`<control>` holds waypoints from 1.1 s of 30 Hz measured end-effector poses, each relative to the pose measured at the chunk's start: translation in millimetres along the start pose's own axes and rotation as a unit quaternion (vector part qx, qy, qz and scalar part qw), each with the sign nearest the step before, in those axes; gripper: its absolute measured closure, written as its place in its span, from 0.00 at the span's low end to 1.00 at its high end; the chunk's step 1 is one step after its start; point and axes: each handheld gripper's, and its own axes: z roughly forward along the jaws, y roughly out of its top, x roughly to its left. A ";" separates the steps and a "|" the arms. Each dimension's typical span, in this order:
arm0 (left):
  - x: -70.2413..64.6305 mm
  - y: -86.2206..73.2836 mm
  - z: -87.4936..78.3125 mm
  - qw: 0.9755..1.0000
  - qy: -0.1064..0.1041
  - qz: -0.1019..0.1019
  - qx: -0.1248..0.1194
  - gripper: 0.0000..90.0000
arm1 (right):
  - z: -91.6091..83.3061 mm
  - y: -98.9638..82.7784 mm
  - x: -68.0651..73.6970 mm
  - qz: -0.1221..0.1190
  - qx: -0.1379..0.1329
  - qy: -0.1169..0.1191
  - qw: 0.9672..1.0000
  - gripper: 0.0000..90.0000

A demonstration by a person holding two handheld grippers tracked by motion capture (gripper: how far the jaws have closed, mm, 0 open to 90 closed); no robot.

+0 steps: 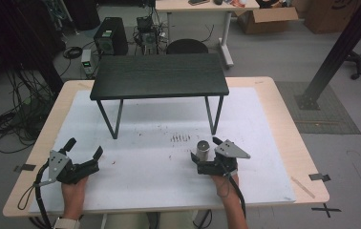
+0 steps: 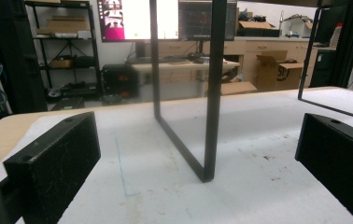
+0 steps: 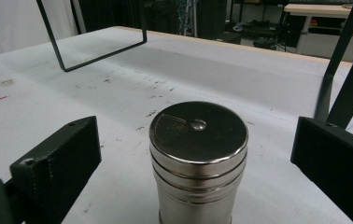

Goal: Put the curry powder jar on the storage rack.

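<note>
A lidded steel canister (image 1: 203, 149) (image 3: 198, 154) stands upright on the white mat (image 1: 145, 167). My right gripper (image 1: 205, 149) (image 3: 195, 168) is open around it, one black jaw on each side with a gap to the canister on both. My left gripper (image 1: 85, 147) (image 2: 195, 163) rests at the mat's front left, open with nothing between its jaws. It points at the left leg frame (image 2: 209, 116) of a small black table (image 1: 159, 76).
The small black table stands on thin metal legs (image 1: 116, 119) at the back of the mat, with open room beneath it. Dark specks (image 1: 180, 138) mark the mat near the canister. The wooden tabletop's edge (image 1: 288, 143) borders the mat.
</note>
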 end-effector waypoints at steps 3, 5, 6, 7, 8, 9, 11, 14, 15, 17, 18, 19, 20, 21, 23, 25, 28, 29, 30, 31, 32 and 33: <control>0.0 0.0 -0.1 1.000 0.000 0.000 0.000 0.00 | 0.3 0.0 -0.8 0.002 0.001 0.001 1.000 0.03; 0.0 0.0 -0.1 1.000 0.000 0.000 0.000 0.00 | 0.9 0.1 -1.3 0.005 0.004 0.003 1.000 0.04; 0.0 0.0 -0.1 1.000 0.000 0.000 0.000 0.00 | 1.3 0.2 -1.8 0.007 0.006 0.004 1.000 0.05; -0.1 0.0 -0.1 1.000 0.000 0.000 0.000 0.00 | 1.7 0.4 -2.4 0.009 0.008 0.004 1.000 0.06; 0.0 0.0 -0.1 1.000 0.000 0.000 0.000 0.00 | 2.2 0.5 -2.9 0.011 0.010 0.005 1.000 0.08; 0.0 0.0 -0.1 1.000 0.000 0.000 0.000 0.00 | 2.8 0.7 -3.3 0.013 0.013 0.006 1.000 0.09; 0.0 0.0 -0.1 1.000 0.000 0.000 -0.001 0.00 | 3.6 0.9 -3.8 0.012 0.016 0.010 1.000 0.13; 0.0 0.0 -0.1 1.000 0.000 0.000 0.000 0.00 | 3.4 0.7 -4.7 0.015 0.016 0.015 1.000 0.18; 0.0 0.0 -0.1 1.000 0.000 0.000 0.000 0.00 | 3.3 0.7 -4.9 0.016 0.015 0.017 1.000 0.20; 0.0 0.0 -0.1 1.000 0.000 0.000 0.000 0.00 | 3.3 0.6 -5.2 0.016 0.016 0.019 1.000 0.24; 0.0 0.0 0.0 1.000 0.000 0.000 0.000 0.00 | 3.3 0.7 -5.3 0.016 0.016 0.020 1.000 0.27; 0.1 0.0 0.0 1.000 0.000 0.000 0.000 0.00 | 3.5 0.7 -5.2 0.017 0.017 0.019 1.000 0.29; 0.0 0.0 -0.1 1.000 0.000 0.000 0.000 0.00 | 3.8 0.8 -5.3 0.017 0.019 0.019 1.000 0.30; 0.0 0.0 0.0 1.000 0.000 0.000 0.000 0.00 | 4.2 0.9 -5.2 0.017 0.020 0.020 0.999 0.33; 0.0 0.0 0.0 1.000 0.000 0.000 0.000 0.00 | 4.5 1.1 -5.2 0.017 0.023 0.020 0.999 0.36; 0.0 0.0 0.0 1.000 0.000 0.000 0.000 0.00 | 4.5 1.1 -5.3 0.017 0.023 0.021 0.999 0.37; -0.1 0.0 0.0 1.000 0.000 0.000 0.000 0.00 | 4.0 0.9 -5.1 0.014 0.020 0.024 0.999 0.43; 0.0 0.0 0.0 1.000 0.000 0.000 0.000 0.00 | 4.0 0.9 -5.1 0.014 0.020 0.024 0.999 0.43; -0.1 0.0 0.1 1.000 0.000 0.000 0.000 0.00 | 3.6 0.7 -5.0 0.012 0.017 0.027 0.999 0.47; -0.1 0.0 0.1 1.000 0.000 0.000 0.000 0.00 | 3.6 0.7 -5.0 0.012 0.017 0.027 0.999 0.47; 0.0 0.0 0.0 1.000 0.000 0.000 0.000 0.00 | 3.3 0.5 -4.9 0.011 0.015 0.028 0.999 0.49; -0.1 0.0 0.1 1.000 0.000 0.000 0.000 0.00 | 3.0 0.5 -4.7 0.012 0.015 0.027 0.999 0.51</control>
